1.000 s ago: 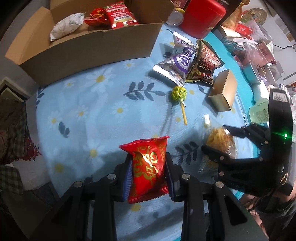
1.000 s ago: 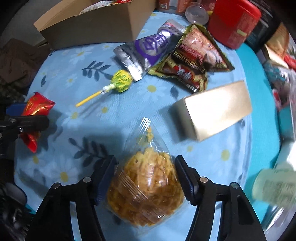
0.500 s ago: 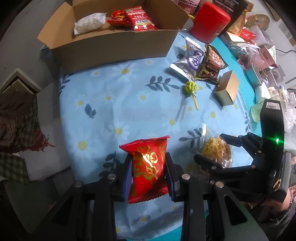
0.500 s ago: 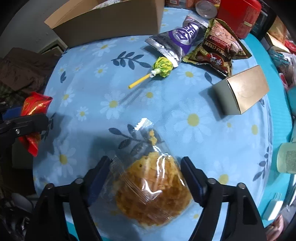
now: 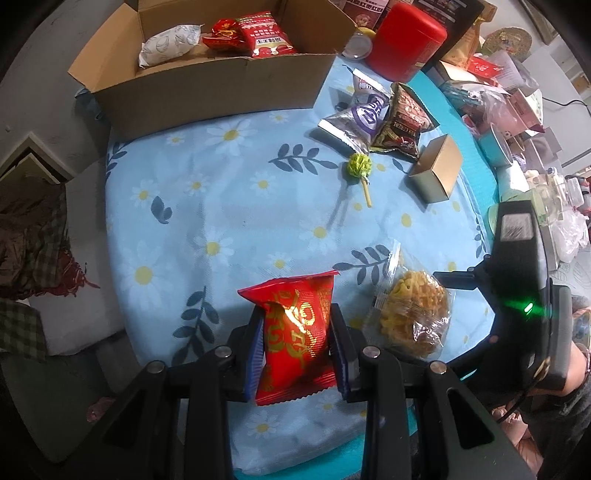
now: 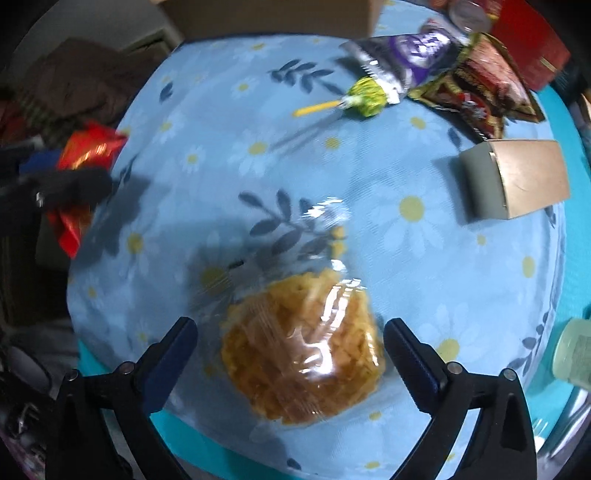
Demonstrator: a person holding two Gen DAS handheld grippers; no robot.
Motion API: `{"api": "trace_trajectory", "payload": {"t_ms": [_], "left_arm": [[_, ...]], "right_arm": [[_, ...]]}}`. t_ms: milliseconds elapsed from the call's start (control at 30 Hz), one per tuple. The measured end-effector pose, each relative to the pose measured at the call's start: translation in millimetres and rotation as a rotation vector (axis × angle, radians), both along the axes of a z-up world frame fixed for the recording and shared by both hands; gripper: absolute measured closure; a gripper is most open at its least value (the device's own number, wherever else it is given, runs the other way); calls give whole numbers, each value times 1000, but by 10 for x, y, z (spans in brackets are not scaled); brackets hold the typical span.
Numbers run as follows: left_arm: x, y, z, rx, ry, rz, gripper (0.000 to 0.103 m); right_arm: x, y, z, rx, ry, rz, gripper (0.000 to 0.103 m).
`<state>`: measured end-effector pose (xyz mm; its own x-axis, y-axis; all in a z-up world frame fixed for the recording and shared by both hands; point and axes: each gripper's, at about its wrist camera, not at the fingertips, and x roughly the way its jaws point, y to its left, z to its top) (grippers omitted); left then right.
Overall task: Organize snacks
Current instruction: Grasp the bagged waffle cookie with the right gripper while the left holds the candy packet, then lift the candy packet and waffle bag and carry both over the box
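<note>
Clamping a red foil snack packet (image 5: 297, 332) between its blue pads, the left gripper (image 5: 298, 343) holds it above the near edge of the blue daisy-print tablecloth (image 5: 229, 206). Just to the right, the right gripper (image 6: 290, 343) stands with its jaws opening, both pads clear of the clear bag of golden fried snacks (image 6: 301, 347) that lies on the cloth between them; the bag's twisted top points away toward the middle of the table. In the right wrist view, which is blurred, the red packet shows again at the far left.

Farther out, the middle of the cloth is bare. Beyond it lies a green-wrapped lollipop (image 5: 359, 166) with a yellow stick, its head touching the corner of a silver and purple snack pouch (image 5: 360, 114). A dark red and black snack bag (image 5: 404, 127) overlaps that pouch on the right, and a small gold cardboard box (image 5: 437, 168) lies on its side near both.

At the far side stands an open brown carton (image 5: 218, 88), flaps up, holding a white packet (image 5: 170, 42) and red packets (image 5: 251, 33). To its right is a red canister (image 5: 404, 40), with cluttered packages along the right edge of the table.
</note>
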<state>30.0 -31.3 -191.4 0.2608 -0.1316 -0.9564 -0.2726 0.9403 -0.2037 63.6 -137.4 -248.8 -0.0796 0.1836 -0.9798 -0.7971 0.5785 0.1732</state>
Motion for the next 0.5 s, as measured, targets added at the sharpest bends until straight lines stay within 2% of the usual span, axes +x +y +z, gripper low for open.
{"api": "trace_trajectory", "payload": {"t_ms": [100, 133, 233, 500], "left_arm": [[-15, -12, -7, 2, 4, 3, 72], [-22, -13, -9, 4, 5, 5, 72], [-41, -4, -4, 10, 6, 10, 72], [-112, 60, 57, 21, -4, 19, 72]], "right_arm": [[-144, 92, -66, -40, -19, 36, 2], [-177, 94, -73, -44, -30, 35, 9], [-244, 113, -92, -66, -75, 23, 23], [-366, 105, 47, -25, -102, -43, 30]]}}
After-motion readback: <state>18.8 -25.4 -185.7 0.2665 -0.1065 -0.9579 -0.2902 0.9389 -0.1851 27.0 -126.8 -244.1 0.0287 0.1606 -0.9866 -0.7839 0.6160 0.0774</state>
